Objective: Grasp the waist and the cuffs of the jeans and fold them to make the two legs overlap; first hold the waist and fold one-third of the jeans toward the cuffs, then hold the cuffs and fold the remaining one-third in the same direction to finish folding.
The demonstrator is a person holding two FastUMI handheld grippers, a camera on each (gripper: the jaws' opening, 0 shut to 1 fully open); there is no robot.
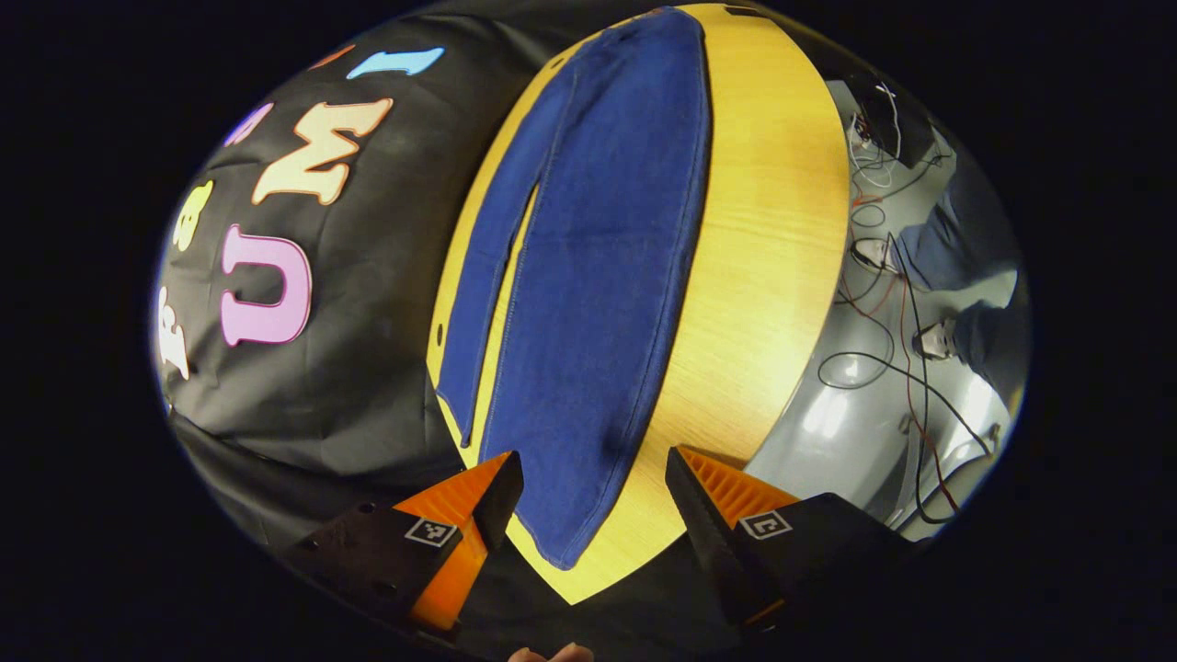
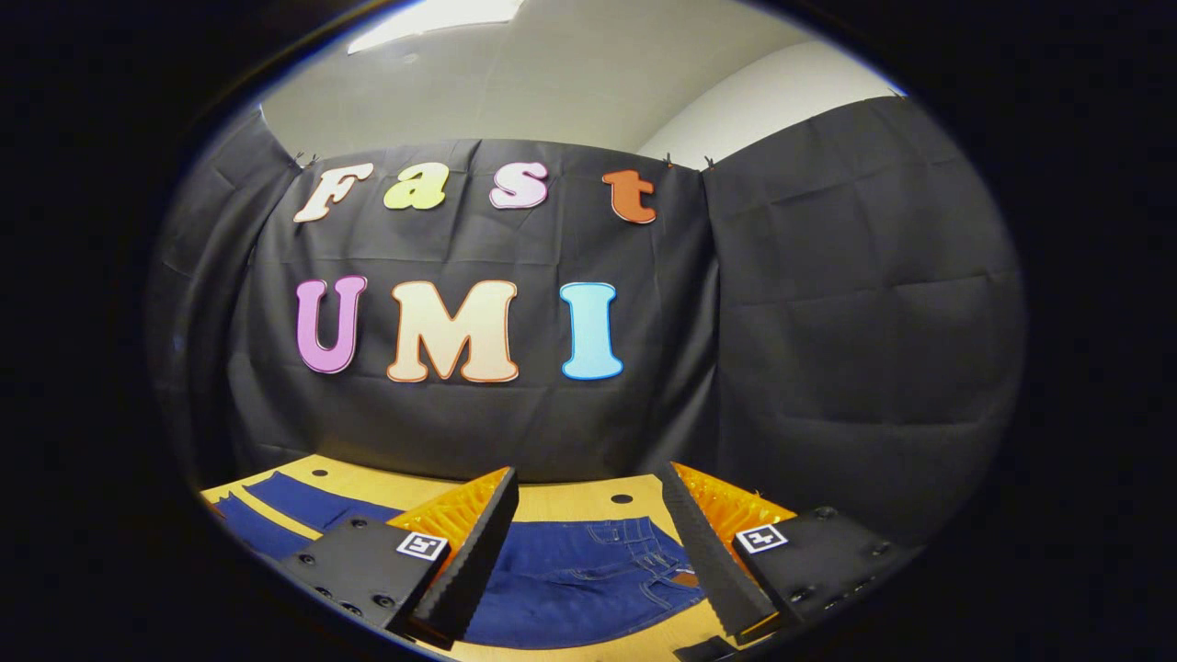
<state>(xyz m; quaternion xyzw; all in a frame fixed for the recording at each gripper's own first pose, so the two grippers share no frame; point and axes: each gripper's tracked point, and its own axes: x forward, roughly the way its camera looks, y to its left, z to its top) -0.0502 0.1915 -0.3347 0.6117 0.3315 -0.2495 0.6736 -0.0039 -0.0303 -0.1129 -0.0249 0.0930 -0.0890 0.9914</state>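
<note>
In the left gripper view, the left hand-held gripper (image 1: pixel 593 492) hangs with its fingers spread wide and nothing between them, just above the near cuff end of the jeans (image 1: pixel 588 276). The jeans lie flat along the wooden bench (image 1: pixel 772 267), legs stretched away toward the far end, a narrow gap of wood showing between the two legs on the left. To the right of the bench, the grey floor (image 1: pixel 855 432) carries loose cables (image 1: pixel 883 303), and a person's legs and shoes (image 1: pixel 956 303) stand there.

In the right gripper view, the right hand-held gripper (image 2: pixel 588 538) is likewise open and empty, above the waist of the jeans (image 2: pixel 579 579). Beyond the bench (image 2: pixel 561 501) hangs the black cloth wall (image 2: pixel 828 322), with a pale ceiling (image 2: pixel 570 74) above it.
</note>
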